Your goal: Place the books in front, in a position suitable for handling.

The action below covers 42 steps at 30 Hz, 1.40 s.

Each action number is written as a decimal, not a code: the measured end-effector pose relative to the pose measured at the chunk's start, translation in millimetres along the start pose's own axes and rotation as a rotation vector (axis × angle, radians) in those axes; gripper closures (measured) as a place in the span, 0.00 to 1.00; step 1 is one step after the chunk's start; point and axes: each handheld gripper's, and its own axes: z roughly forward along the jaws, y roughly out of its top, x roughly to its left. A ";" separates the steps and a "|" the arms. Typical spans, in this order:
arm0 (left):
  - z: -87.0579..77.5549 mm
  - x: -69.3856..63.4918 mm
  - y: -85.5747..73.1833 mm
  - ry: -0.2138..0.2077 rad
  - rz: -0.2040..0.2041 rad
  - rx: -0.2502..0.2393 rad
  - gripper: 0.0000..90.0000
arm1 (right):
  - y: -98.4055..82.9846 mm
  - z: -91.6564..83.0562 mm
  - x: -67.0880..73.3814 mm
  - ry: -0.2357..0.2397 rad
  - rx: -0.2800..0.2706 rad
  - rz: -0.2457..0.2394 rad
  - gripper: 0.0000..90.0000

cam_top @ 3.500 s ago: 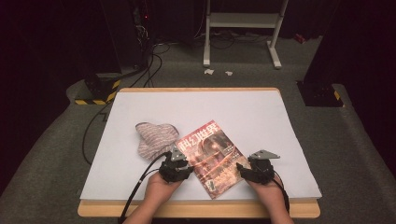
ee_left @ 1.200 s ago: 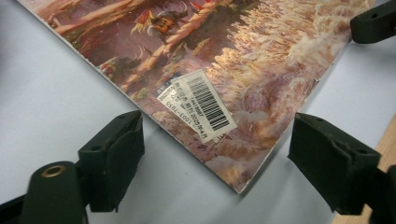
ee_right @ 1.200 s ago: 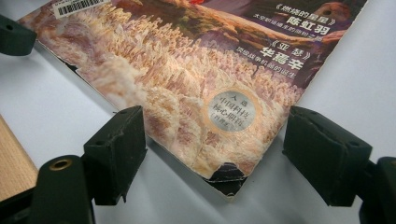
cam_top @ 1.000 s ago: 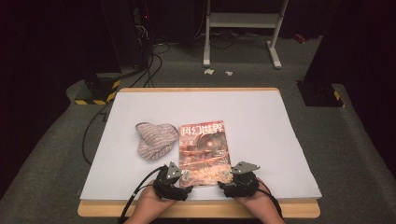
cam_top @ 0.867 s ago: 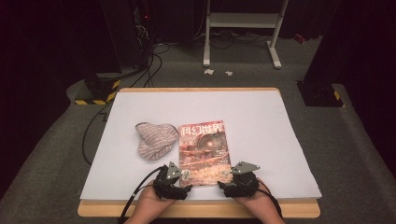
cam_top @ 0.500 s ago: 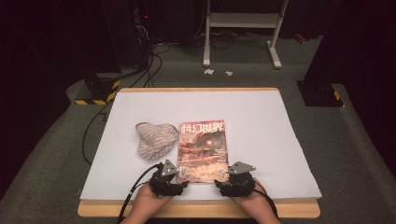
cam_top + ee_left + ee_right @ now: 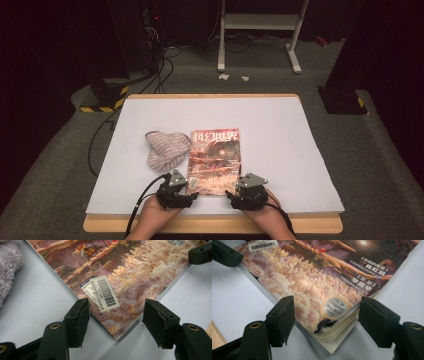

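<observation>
Field notes, both claws low at the near edge of the white tabletop [image 7: 280, 150]. The glossy paperback magazine with a reddish fantasy cover [image 7: 215, 160] lies flat just ahead of me, squared to the tabletop edge, its two near corners pointing into my claws. My left claw [image 7: 115, 315] straddles the near-left corner by the white barcode sticker [image 7: 103, 293]; jaws have just been closing but the pads stand clear of the paper on both sides, so it is open, nothing gripped. My right claw [image 7: 325, 317] straddles the near-right corner beside the round silver sticker [image 7: 335, 307]; jaws also narrowing, pads not touching, open as well. Beyond my left claw and just off the magazine's spine side sits a soft lilac-and-grey striped fleece cloth [image 7: 165, 147], close to the cover, perhaps touching it. Handling judgement: light, thin, floppy stack; slick cover likely to slide on the smooth tabletop rather than lift. The near-right corner already fans, with a dog-eared cover tip, so pages could separate or crease. Best hold, I think, is pinching the full thickness at each corner, both claws together, keeping it level so it doesn't sag.
</observation>
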 end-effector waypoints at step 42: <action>-58.0 89.9 2.1 0.149 -0.179 -0.263 0.37 | -16.2 -25.4 -59.7 -0.056 -0.126 0.135 0.31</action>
